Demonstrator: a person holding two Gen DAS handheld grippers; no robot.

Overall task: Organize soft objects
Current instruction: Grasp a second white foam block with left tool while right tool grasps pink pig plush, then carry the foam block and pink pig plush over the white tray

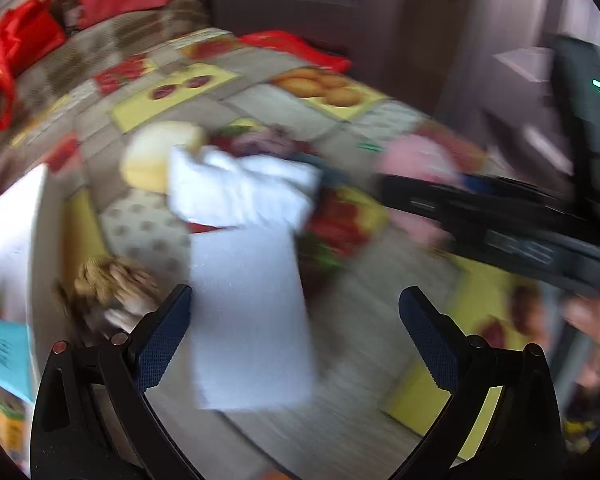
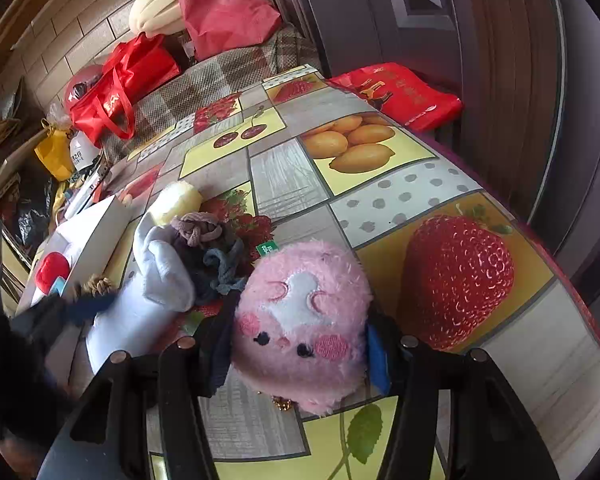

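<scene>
A pink plush toy [image 2: 300, 312] with an embroidered face sits on the fruit-print tablecloth [image 2: 380, 200]. My right gripper [image 2: 300, 354] is shut on it, with a blue pad pressing on each side. Left of it lies a pale sock [image 2: 160, 276] beside a tangle of dark hair ties [image 2: 208, 248] and a yellow roll [image 2: 178, 200]. The left wrist view is blurred. There my left gripper [image 1: 296, 320] stands open just above the pale sock [image 1: 244, 260], its pads not touching it. The pink plush toy [image 1: 416, 160] and the right gripper [image 1: 500, 224] show at the right.
A white box [image 2: 88, 224] holding a red item stands at the table's left, with a brown tasselled thing [image 2: 98, 284] beside it. Red bags [image 2: 116, 92] rest on a checked bench behind. Another red bag [image 2: 400, 92] lies past the far table edge by a dark door.
</scene>
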